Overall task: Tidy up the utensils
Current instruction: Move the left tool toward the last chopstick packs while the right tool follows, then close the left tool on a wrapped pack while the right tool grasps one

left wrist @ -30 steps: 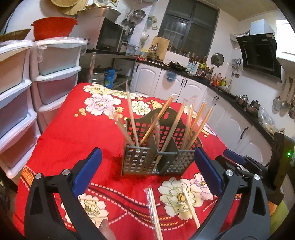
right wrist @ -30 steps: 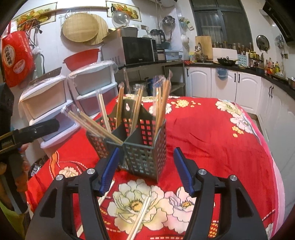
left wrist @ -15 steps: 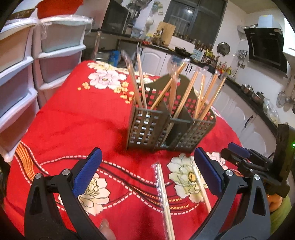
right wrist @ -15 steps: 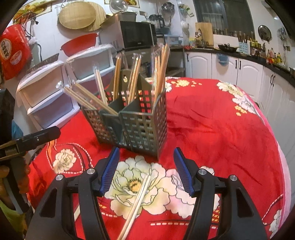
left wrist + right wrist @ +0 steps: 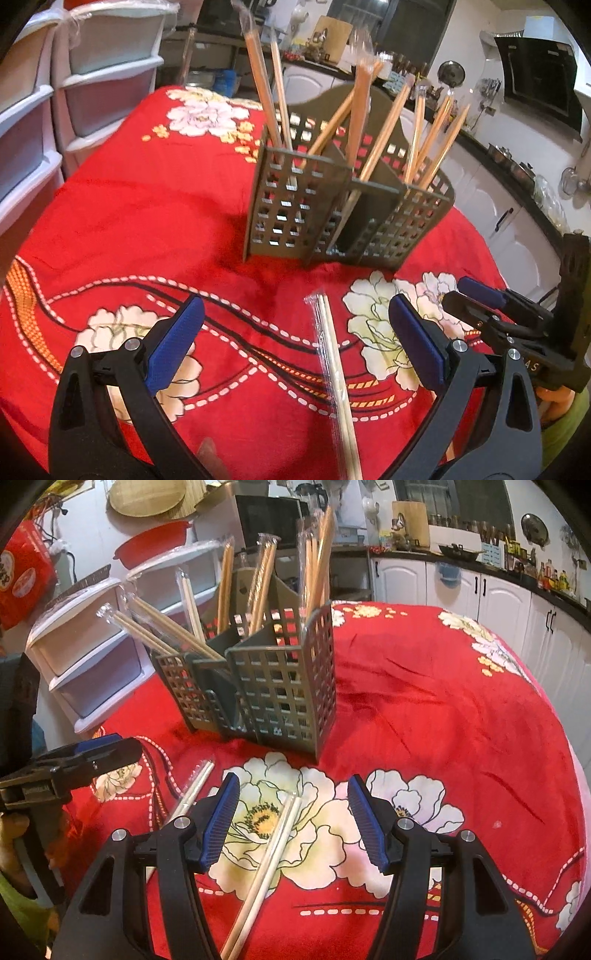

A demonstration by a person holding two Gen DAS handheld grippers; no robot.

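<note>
Both grippers have sunk toward the table [image 5: 424, 686]. The caddy [image 5: 280, 698], full of wrapped chopsticks, stands mid-table. Left gripper [image 5: 295, 339] and right gripper [image 5: 293, 819] gape empty, each over a wrapped pair [image 5: 338, 387] [image 5: 269, 864] lying near the front edge.

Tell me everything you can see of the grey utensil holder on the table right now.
The utensil holder is a dark grey caddy, plastic by its look, with lattice walls of square holes and solid dividers that split it into compartments. It has a taller arched back panel. It stands upright on the red floral tablecloth, beyond both grippers, touched by neither. Wrapped chopsticks lean out of the compartments at various angles.
</note>
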